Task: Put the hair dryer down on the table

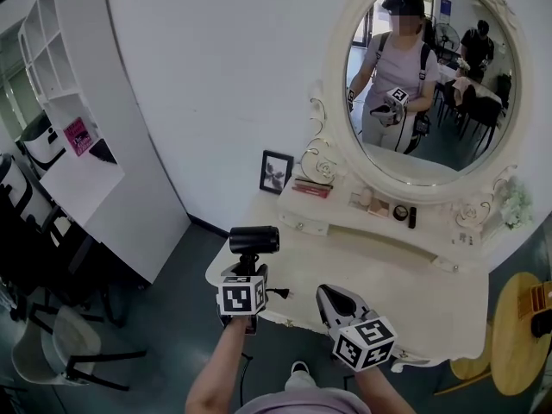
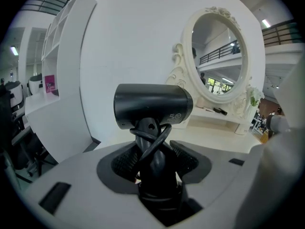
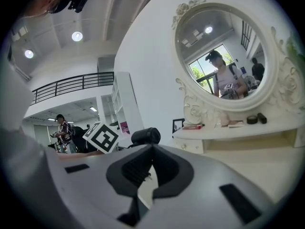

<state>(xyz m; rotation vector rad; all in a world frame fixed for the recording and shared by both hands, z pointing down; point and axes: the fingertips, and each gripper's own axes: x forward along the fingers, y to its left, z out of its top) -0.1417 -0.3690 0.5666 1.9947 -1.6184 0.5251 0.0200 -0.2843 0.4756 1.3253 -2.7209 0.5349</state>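
Note:
A black hair dryer (image 1: 254, 240) stands upright at the left end of the white dressing table (image 1: 405, 283), above the table's edge. My left gripper (image 1: 248, 272) is shut on its handle, below the barrel. In the left gripper view the hair dryer (image 2: 152, 106) fills the middle, its cord wound round the handle between the pads of my left gripper (image 2: 155, 160). My right gripper (image 1: 327, 294) hangs over the table's front edge, to the right of the dryer, shut with nothing in it. The right gripper view shows the hair dryer (image 3: 146, 136) beyond the closed tips of my right gripper (image 3: 151, 149).
An oval mirror (image 1: 431, 76) rises behind the table, above a shelf (image 1: 345, 216) with small cosmetics. A framed picture (image 1: 275, 172) leans on the wall at the back left. A white shelving unit (image 1: 78, 153) and chairs (image 1: 52, 352) stand left, a round wooden table (image 1: 517, 326) right.

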